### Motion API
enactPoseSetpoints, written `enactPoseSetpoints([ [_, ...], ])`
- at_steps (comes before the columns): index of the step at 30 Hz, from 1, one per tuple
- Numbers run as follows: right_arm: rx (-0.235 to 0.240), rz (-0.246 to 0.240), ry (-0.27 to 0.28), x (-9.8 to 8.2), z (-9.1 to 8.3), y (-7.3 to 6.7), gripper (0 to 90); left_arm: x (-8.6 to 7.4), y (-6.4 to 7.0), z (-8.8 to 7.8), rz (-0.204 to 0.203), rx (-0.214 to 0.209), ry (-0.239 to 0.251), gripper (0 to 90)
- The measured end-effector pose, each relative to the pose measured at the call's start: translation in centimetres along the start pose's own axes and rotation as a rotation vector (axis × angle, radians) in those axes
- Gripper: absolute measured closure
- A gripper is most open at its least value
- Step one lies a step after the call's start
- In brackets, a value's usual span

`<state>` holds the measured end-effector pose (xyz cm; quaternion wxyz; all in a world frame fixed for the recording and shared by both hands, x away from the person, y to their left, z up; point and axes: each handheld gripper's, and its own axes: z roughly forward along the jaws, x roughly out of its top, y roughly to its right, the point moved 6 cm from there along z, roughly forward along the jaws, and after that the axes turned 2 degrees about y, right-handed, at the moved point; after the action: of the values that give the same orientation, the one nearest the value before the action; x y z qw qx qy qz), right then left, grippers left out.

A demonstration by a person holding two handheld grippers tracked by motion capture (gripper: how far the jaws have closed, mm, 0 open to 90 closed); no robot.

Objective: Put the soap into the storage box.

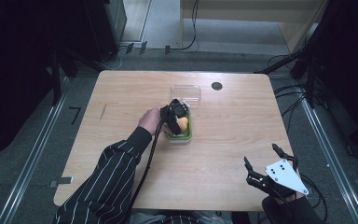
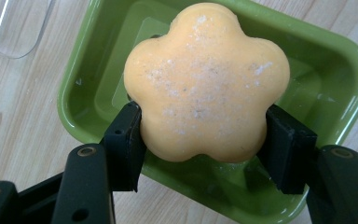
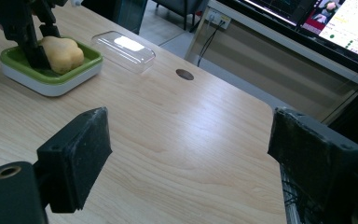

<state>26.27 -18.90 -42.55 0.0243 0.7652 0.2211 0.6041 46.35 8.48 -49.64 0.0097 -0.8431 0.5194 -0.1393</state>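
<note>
Wooden table (image 1: 121, 102): one soap (image 2: 205, 79) clamped by left gripper (image 2: 204, 140); right gripper (image 3: 191, 154) agape

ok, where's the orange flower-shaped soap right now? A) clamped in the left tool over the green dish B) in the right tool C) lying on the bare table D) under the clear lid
A: the left tool has its jaws pressed on both sides of the orange flower-shaped soap, over the green dish.

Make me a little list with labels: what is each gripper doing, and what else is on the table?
left gripper: shut on the orange flower soap, over the green dish
right gripper: open, nothing between its jaws
clear lid: on the table, beside the dish
dark round spot: on the table past the lid
</note>
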Motion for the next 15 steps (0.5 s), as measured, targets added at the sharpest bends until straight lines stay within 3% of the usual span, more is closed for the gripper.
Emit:
enactPoseSetpoints([
  [15,0.000,0.000,0.001,0.00,-0.04,-0.04,13.3,-0.30,-0.06,0.55,0.022,-0.009,-0.005,38.6],
])
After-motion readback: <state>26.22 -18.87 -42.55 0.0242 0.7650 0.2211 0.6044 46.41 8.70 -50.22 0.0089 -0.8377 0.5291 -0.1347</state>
